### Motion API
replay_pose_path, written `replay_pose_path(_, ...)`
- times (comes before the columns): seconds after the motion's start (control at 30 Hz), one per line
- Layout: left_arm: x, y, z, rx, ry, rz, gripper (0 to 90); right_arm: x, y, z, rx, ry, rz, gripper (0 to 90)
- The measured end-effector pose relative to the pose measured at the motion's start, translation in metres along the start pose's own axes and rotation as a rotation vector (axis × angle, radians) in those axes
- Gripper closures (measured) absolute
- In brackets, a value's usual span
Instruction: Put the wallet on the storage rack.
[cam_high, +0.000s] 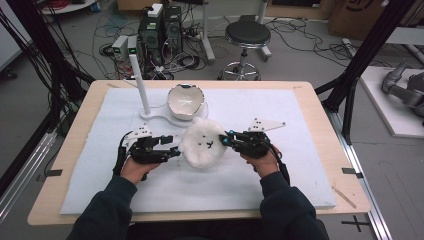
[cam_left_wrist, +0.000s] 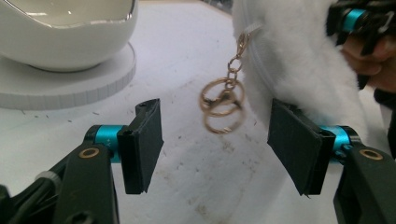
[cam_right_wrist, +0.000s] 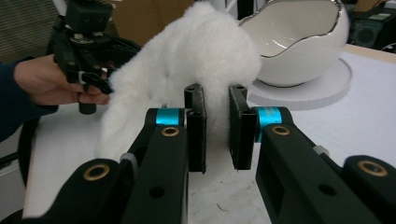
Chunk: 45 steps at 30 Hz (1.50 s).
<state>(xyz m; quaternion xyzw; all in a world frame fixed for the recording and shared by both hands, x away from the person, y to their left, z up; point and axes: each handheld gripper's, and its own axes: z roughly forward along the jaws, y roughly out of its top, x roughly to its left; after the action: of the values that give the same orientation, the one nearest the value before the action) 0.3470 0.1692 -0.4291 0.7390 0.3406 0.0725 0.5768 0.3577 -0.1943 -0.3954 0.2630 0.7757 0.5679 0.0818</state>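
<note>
One white plush pouch (cam_high: 203, 143) sits near the middle of the table's white mat (cam_high: 280, 115), held up off the surface between two hand-held grippers. The right gripper (cam_right_wrist: 216, 133) has its jaws drawn together on an edge of the fluffy fabric, pinching it. The left gripper (cam_left_wrist: 217, 144) has its jaws standing apart, with nothing pressed between them; one pad lies just against the plush. Two gold key rings (cam_left_wrist: 222, 105) hang on one short chain from the pouch's zipper, between those open jaws. Behind the pouch stand one eggshell-shaped white bowl (cam_high: 185, 101) on a round base and one upright white post (cam_high: 139, 84).
</note>
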Motion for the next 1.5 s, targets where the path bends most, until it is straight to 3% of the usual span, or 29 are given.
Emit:
replay_pose_path(0.17,0.002,0.004,-0.008,-0.098,-0.107,-0.072,35.2,-0.001,0.000,-0.001,0.005,-0.045,-0.005,80.4)
replay_pose_path(0.3,-0.002,0.000,0.002,-0.040,-0.119,-0.056,34.8,0.005,0.001,0.003,-0.019,0.010,-0.015,80.4)
replay_pose_path(0.37,-0.006,0.000,0.005,-0.016,-0.137,-0.024,38.8,0.010,0.002,0.007,-0.025,0.029,-0.034,80.3)
replay_pose_path(0.43,-0.010,0.001,0.002,-0.009,-0.122,0.057,68.0,0.014,0.003,0.011,0.007,0.026,-0.057,79.7)
replay_pose_path(0.47,-0.011,0.001,0.000,-0.011,-0.118,0.082,73.6,0.014,0.002,0.013,0.022,0.023,-0.065,78.2)
replay_pose_path(0.53,-0.011,0.002,-0.004,-0.031,-0.111,0.121,77.4,0.013,0.001,0.016,0.052,0.021,-0.042,69.4)
replay_pose_path(0.6,-0.011,0.004,-0.007,-0.066,-0.131,0.148,78.1,0.010,-0.001,0.020,0.069,0.037,-0.018,49.8)
replay_pose_path(0.67,-0.012,0.005,-0.008,-0.073,-0.155,0.149,78.1,0.007,-0.003,0.024,0.083,0.055,-0.001,39.0)
replay_pose_path(0.73,-0.013,0.005,-0.008,-0.079,-0.177,0.158,78.1,0.005,-0.004,0.029,0.091,0.078,0.015,39.0)
replay_pose_path(0.8,-0.014,0.005,-0.008,-0.072,-0.182,0.173,78.1,0.006,-0.005,0.033,0.101,0.101,0.000,47.3)
replay_pose_path(0.83,-0.013,0.005,-0.008,-0.067,-0.169,0.168,78.0,0.006,-0.004,0.034,0.109,0.116,-0.002,60.7)
replay_pose_path(0.9,-0.009,0.005,-0.008,-0.057,-0.104,0.103,74.0,0.006,-0.002,0.033,0.091,0.113,-0.030,71.7)
replay_pose_path(0.93,-0.005,0.005,-0.008,-0.057,-0.067,0.055,66.3,0.007,0.000,0.033,0.071,0.106,-0.062,73.6)
replay_pose_path(0.97,0.000,0.006,-0.011,-0.061,-0.033,0.014,56.7,0.009,0.003,0.032,0.060,0.068,-0.103,74.4)
replay_pose_path(1.03,0.008,0.007,-0.020,-0.096,0.023,-0.033,47.4,0.010,0.010,0.032,0.040,0.014,-0.149,75.2)
replay_pose_path(1.17,0.023,0.007,-0.045,-0.157,0.109,-0.046,35.4,0.001,0.030,0.035,-0.004,-0.060,-0.184,75.1)
replay_pose_path(1.33,0.042,0.005,-0.071,-0.191,0.213,-0.075,24.5,-0.010,0.049,0.040,-0.006,-0.092,-0.211,75.0)
replay_pose_path(1.5,0.054,-0.001,-0.086,-0.220,0.255,-0.103,23.8,-0.025,0.075,0.050,0.004,-0.146,-0.259,74.9)
